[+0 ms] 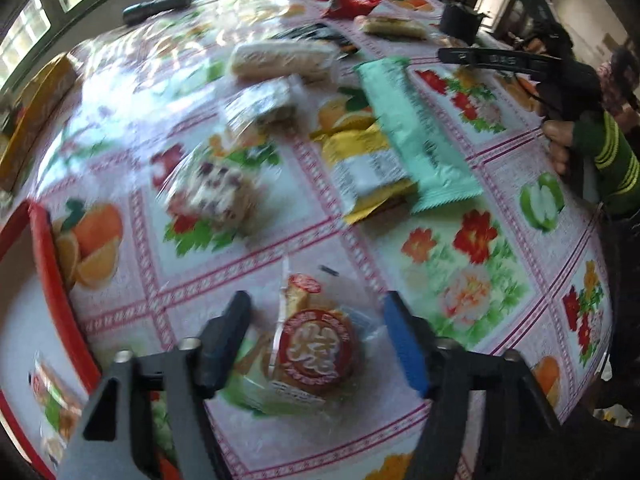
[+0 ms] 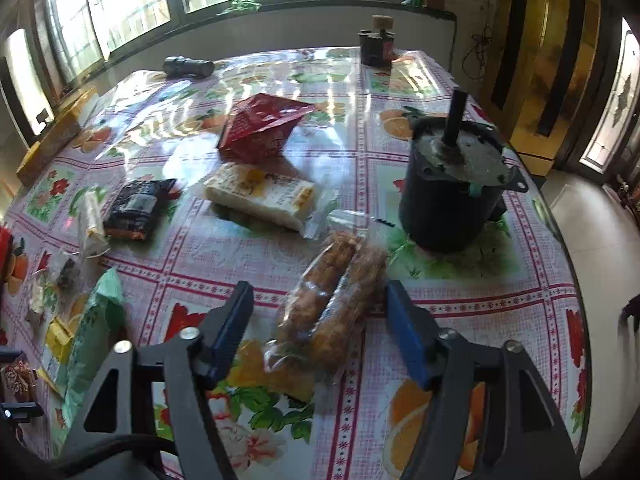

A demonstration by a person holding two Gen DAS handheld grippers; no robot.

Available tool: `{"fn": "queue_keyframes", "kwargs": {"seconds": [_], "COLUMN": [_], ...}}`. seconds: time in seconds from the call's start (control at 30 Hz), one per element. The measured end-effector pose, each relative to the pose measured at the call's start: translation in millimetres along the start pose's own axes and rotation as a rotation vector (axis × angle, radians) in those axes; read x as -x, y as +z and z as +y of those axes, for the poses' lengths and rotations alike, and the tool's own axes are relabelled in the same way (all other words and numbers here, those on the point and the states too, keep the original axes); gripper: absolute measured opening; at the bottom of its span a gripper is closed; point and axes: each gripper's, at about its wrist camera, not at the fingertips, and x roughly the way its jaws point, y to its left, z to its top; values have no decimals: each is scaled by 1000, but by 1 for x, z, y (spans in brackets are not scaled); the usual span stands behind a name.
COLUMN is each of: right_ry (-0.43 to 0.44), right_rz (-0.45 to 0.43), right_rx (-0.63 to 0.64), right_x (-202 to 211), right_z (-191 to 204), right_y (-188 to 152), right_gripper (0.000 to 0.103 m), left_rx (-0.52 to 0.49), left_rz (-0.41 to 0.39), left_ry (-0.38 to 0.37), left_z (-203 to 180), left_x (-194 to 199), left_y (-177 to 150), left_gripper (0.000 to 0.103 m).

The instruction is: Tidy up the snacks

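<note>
1. The left gripper point(image 1: 318, 330) is hanging over a round cake in a clear wrapper point(image 1: 316, 352). Its tongs are standing apart, one on each side, not touching the cake.
2. The right gripper point(image 2: 320, 320) is sitting around a clear bag of brown sticks point(image 2: 332, 304). Its tongs are apart too, not squeezing.
3. Both snacks are lying on the flowery tablecloth point(image 1: 460, 280).
4. A red tray point(image 1: 52, 264) is waiting just beside the cake.

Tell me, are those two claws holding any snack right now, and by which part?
Neither holds anything. The left gripper straddles a round cake packet; the right gripper straddles a clear pastry bag, pads apart.
</note>
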Motion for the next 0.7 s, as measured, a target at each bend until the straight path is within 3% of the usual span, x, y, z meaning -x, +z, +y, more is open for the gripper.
{"fn": "queue_keyframes", "kwargs": {"seconds": [0.27,0.33,0.4,0.43,0.67,0.7], "right_ry": [-30,-62,-48,-43,53,70], "right_rz": [11,4,-2,-4,-18,-22], "right_rx": [8,19,13,11,16,11], "right_x": [-1,-1,1,2,11,14], "right_z": [5,6,3,1,8,9], "right_y": [-1,-1,-1,-2,-11,-13], "right_gripper": [69,59,41,37,37,37], "left_rx": [35,37,32,31,48,54], "left_rz": [-12,-5,7,11,2,-8], "left_ry": [-5,-7,4,10,27,30], "left_z": [10,9,9,8,14,13], "left_x": [5,7,8,6,11,12], "left_y": [-24,-29,-34,-32,-47,-47], "left_gripper": [77,78,78,78,78,71]}}
